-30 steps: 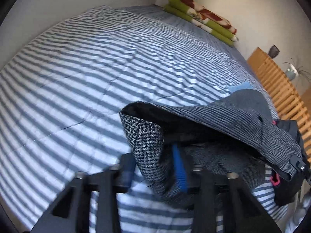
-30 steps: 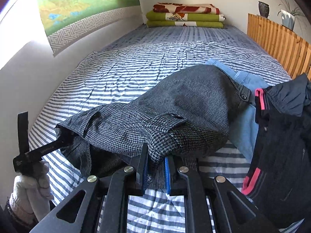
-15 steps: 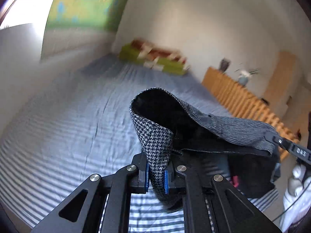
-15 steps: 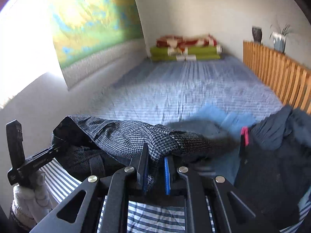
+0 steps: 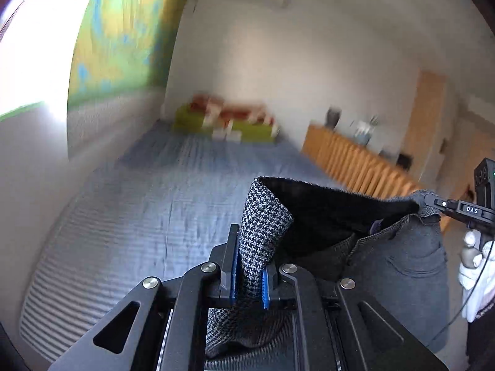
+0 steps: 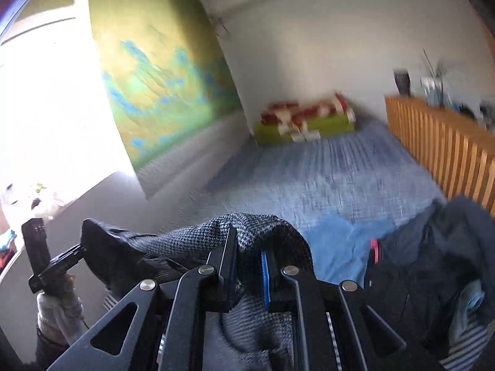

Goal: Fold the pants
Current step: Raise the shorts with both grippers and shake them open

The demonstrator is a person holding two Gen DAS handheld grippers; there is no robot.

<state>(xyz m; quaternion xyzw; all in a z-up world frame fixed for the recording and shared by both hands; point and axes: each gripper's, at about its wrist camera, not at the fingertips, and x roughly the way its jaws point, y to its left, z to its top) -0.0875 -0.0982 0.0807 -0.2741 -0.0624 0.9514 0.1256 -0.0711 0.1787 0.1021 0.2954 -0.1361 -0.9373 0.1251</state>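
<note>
Item 1, pants (image 5: 399, 266): grey houndstooth weave, dark lining showing. You hold them up above the bed (image 5: 161, 204), stretched between your two grippers at the waistband; the cloth sags between the two holds and hangs below.

Item 2, left gripper (image 5: 247, 273): clamped on a fold of the pants, blue pads pressing the cloth from both sides. In the right wrist view it (image 6: 79, 250) sits at the far left end of the garment, held by a gloved hand (image 6: 58, 309).

Item 3, right gripper (image 6: 247, 273): closed on the pants, fabric bunched between its fingers and draped over them.

Item 4, bed: striped cover, blurred. Folded green and red blankets (image 6: 304, 120) lie at its far end.

Item 5, other clothing: light blue garment (image 6: 337, 247) and dark garment (image 6: 433, 262) with pink trim, lying side by side on the bed, to the right.
</note>
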